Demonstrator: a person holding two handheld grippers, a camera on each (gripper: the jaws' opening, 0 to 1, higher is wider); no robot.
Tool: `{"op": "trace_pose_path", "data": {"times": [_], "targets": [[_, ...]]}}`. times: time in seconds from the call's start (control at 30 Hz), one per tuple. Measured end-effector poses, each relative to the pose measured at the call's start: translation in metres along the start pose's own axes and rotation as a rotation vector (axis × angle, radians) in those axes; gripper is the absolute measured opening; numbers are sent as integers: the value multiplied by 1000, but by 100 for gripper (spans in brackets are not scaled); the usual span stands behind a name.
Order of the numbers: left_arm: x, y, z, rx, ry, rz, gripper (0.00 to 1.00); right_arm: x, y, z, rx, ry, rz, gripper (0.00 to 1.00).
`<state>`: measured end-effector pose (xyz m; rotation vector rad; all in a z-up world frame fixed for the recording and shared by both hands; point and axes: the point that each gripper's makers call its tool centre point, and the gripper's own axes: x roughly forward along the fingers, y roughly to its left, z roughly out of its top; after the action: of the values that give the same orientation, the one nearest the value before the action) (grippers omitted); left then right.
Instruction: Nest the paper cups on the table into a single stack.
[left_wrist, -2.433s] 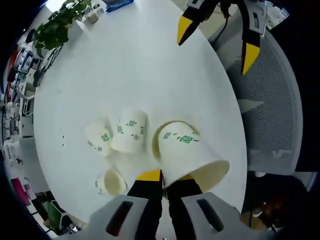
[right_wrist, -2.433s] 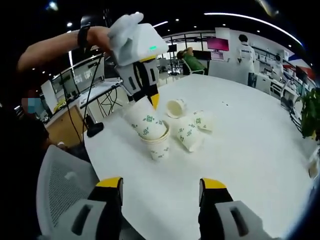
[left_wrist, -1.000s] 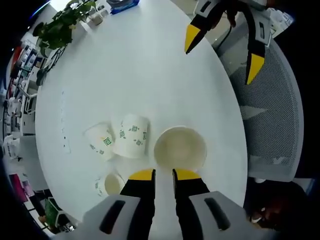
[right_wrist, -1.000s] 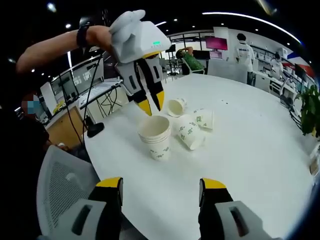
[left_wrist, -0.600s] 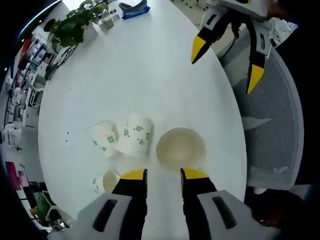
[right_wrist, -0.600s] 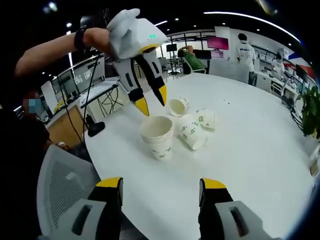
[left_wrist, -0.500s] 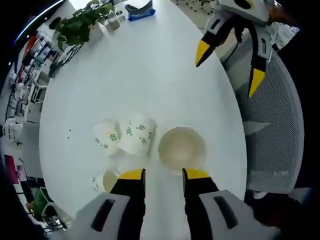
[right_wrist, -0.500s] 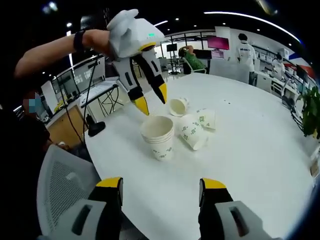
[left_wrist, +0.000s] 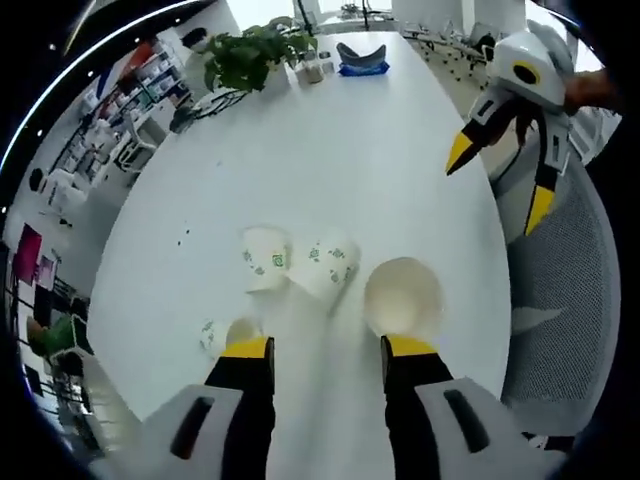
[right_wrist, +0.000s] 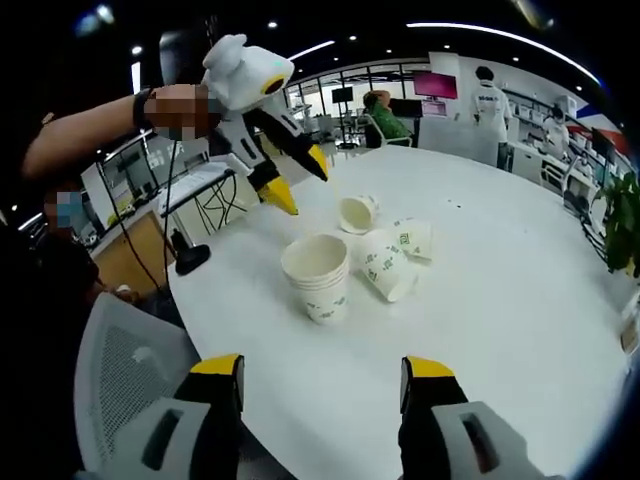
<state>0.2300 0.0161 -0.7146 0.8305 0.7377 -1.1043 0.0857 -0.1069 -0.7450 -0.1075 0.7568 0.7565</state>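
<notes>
Right gripper view: upright stack of nested white paper cups with green print stands mid-frame on the round white table. Three loose white paper cups lie on their sides just right of it, upper centre. Left gripper, upper left, jaws spread, holds nothing, above the table. Right gripper, bottom of frame, jaws wide apart, empty. Left gripper view: stack lower centre-right, green potted plant at top.
</notes>
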Motion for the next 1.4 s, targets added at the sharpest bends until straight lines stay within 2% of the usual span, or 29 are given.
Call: {"op": "trace_pose_path", "data": {"times": [0.13, 0.23, 0.3, 0.5, 0.57, 0.6, 0.73, 0.77, 0.87, 1.03, 1.13, 1.4], "targets": [[-7, 12, -2, -93, -74, 68, 43, 0, 0, 1, 0, 5, -1, 63], [-10, 12, -6, -140, -101, 78, 46, 0, 1, 0, 0, 8, -2, 63], [-12, 12, -3, -166, -133, 80, 48, 1, 2, -2, 1, 10, -2, 63], [-8, 23, -18, -182, -131, 124, 51, -1, 0, -4, -4, 23, -2, 63], [-10, 17, -12, -235, -176, 111, 52, 1, -1, -2, 1, 16, -8, 63], [-8, 20, -15, -260, -188, 121, 52, 1, -1, -2, 8, 12, -8, 63], [-8, 17, -24, -271, -168, 150, 53, 1, 1, -1, 15, 9, -8, 64], [0, 28, -35, -282, -168, 157, 54, 1, 1, -1, 16, 10, -8, 64], [-4, 28, -35, -321, -174, 187, 54, 2, 0, -2, 19, 14, -9, 65], [-1, 50, -48, -400, -184, 241, 54, 5, 1, -5, 27, 22, -9, 65], [1, 55, -51, -444, -200, 262, 54, 5, -2, -6, 30, 23, -11, 66], [9, 57, -52, -478, -193, 277, 54, 0, -4, -4, 51, 25, -21, 69]]}}
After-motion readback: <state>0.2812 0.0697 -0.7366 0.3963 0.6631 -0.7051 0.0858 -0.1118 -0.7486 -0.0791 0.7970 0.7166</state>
